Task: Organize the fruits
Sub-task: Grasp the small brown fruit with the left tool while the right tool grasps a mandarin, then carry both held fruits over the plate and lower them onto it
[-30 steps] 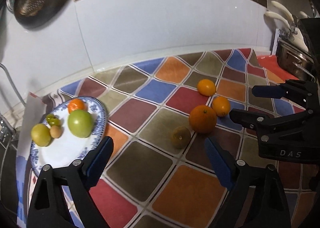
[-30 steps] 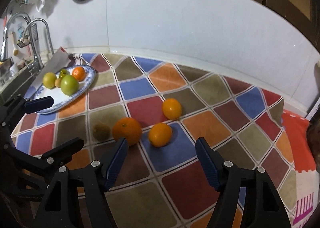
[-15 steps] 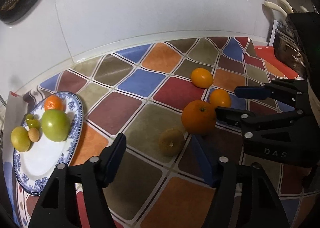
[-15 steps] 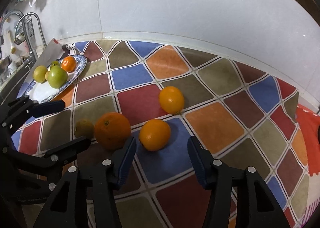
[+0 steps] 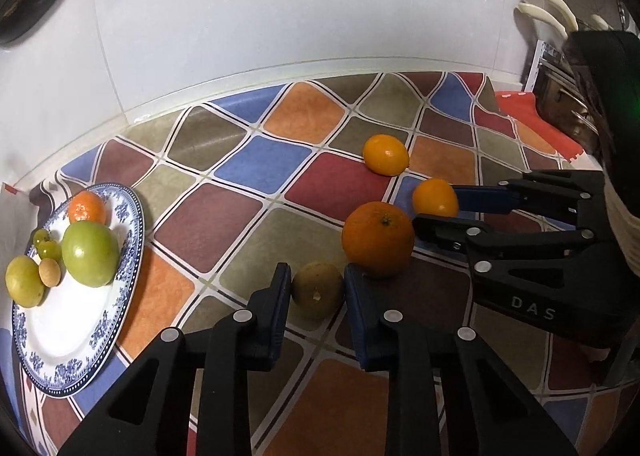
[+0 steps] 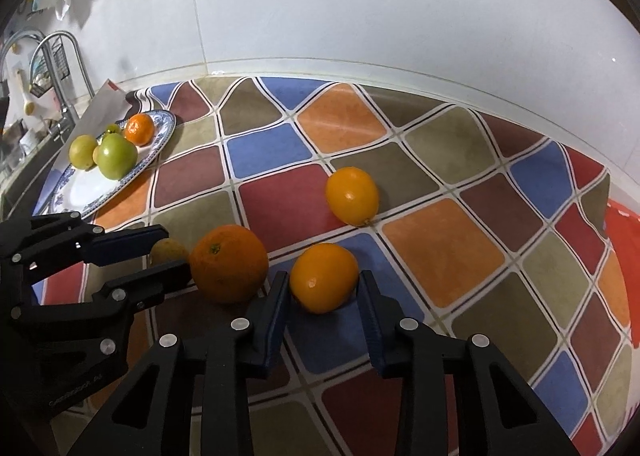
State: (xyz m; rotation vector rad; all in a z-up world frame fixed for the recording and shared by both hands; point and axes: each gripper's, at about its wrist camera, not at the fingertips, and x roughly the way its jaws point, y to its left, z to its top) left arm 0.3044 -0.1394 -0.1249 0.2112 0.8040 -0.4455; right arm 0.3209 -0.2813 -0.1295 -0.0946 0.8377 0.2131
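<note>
My left gripper (image 5: pixel 316 296) pinches the brownish fruit (image 5: pixel 318 290); at one o'clock, the big orange (image 5: pixel 378 238) could get nudged rolling.

A: Light check? Indoor, moderate, from above. Broad soft glare on the glossy white wall panel (image 6: pixel 400 7). Small highlights on the round orange citrus fruit (image 6: pixel 352 195).

B: Shadows short, soft, tucked under each fruit. Colours on the patchwork vinyl mat of red, blue, orange and olive squares (image 5: pixel 256 163) well saturated.

A: Heavy fisheye: wall edge bowed, black vignette in all corners. Top corners dim.

B: Centre sharp, no motion blur. Black plastic gripper arms (image 5: pixel 248 376) at bottom dark, little detail. Far right edge murky.
</note>
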